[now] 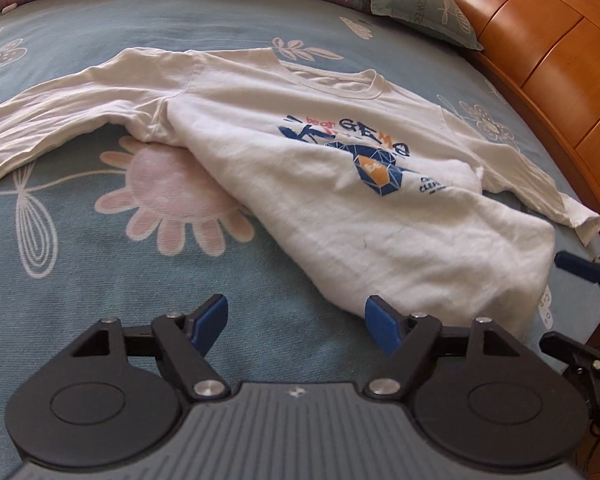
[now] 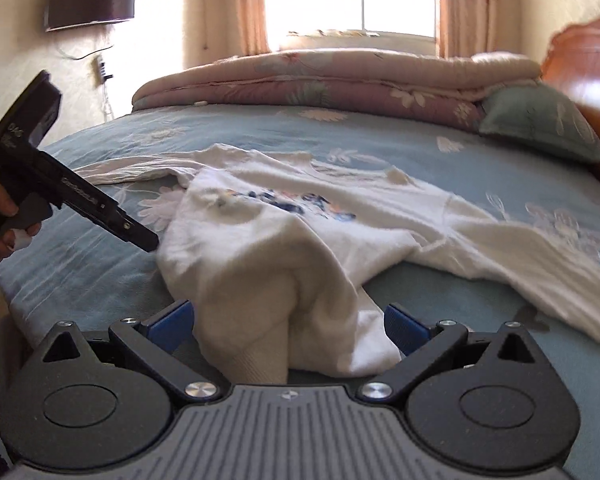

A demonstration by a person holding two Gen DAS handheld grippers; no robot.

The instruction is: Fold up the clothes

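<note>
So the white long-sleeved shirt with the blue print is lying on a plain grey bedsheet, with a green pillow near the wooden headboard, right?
Not quite: the bedsheet is blue with a flower pattern, not plain grey, as the left wrist view shows. The rest holds: the white long-sleeved shirt with the blue print lies on it, with a green pillow near the wooden headboard.

Open blue bedsheet (image 1: 80, 264) lies left of the white T-shirt (image 1: 320, 184), offering clear passage. Right of the shirt, a wooden headboard (image 1: 560, 60) hems the gap; beyond it, folded quilts (image 2: 320, 84) and a pillow (image 2: 540, 120) block the way.
</note>
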